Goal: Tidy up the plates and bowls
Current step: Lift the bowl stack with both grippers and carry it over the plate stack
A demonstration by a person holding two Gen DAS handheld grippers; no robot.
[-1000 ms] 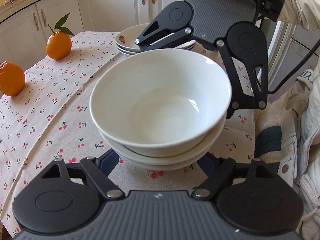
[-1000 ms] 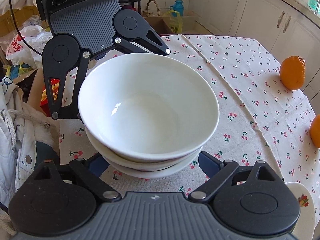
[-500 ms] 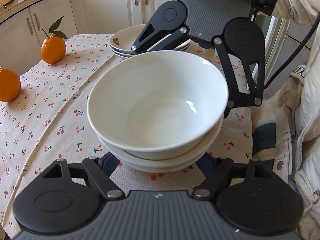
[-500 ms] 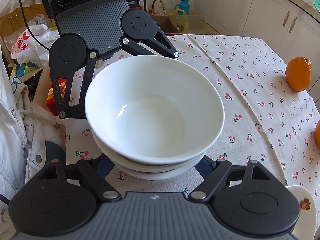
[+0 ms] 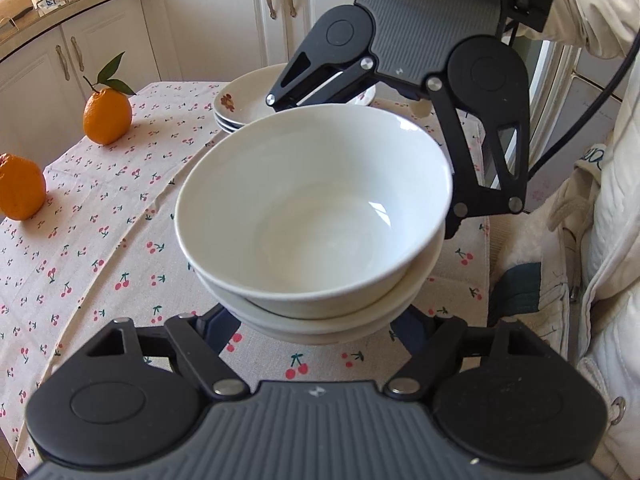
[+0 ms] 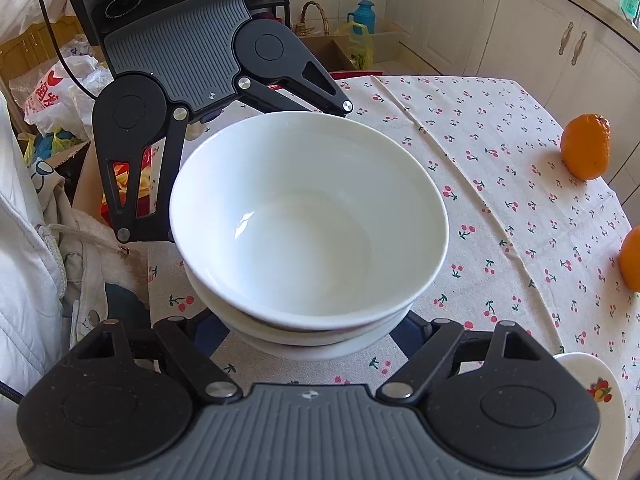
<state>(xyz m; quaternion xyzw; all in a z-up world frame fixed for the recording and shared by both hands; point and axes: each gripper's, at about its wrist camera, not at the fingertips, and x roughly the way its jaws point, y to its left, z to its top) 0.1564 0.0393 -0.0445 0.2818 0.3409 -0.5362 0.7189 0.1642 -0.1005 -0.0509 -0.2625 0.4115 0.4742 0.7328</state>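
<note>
- A stack of white bowls (image 5: 316,216) stands on the counter (image 5: 100,248), which is covered by a cherry-print tablecloth (image 5: 80,280); the top bowl sits nested in the ones beneath, and at least three rims show.
- The left tongs (image 5: 316,322) reach in under the stack from one side, their dark fingers (image 5: 216,328) spread to either side of the lowest bowl. The fingertips are hidden under the bowls, so whether they press on the stack cannot be told.
- The right tongs (image 6: 312,332) face them from the opposite side, their fingers (image 6: 412,336) likewise straddling the base of the bowls (image 6: 308,220), with the same doubt about contact.
- Each view shows the other tongs beyond the stack: the right tongs (image 5: 360,152) in the left wrist view, the left tongs (image 6: 248,168) in the right wrist view.
- Only the left wrist view shows the pile of plates (image 5: 248,108) with a fruit print, standing behind the bowls and partly hidden by the right tongs, and the leaf (image 5: 112,72) on the far orange (image 5: 107,116); a second orange (image 5: 20,186) lies nearer the edge.
- Only the right wrist view shows one plate rim (image 6: 596,392) at its lower right corner, plus plastic bags (image 6: 52,92), a wicker basket (image 6: 314,20) and a blue flask (image 6: 365,16) on the floor beyond the counter (image 6: 500,184).
- A white padded sleeve (image 5: 612,240) appears at the right of the left wrist view.
</note>
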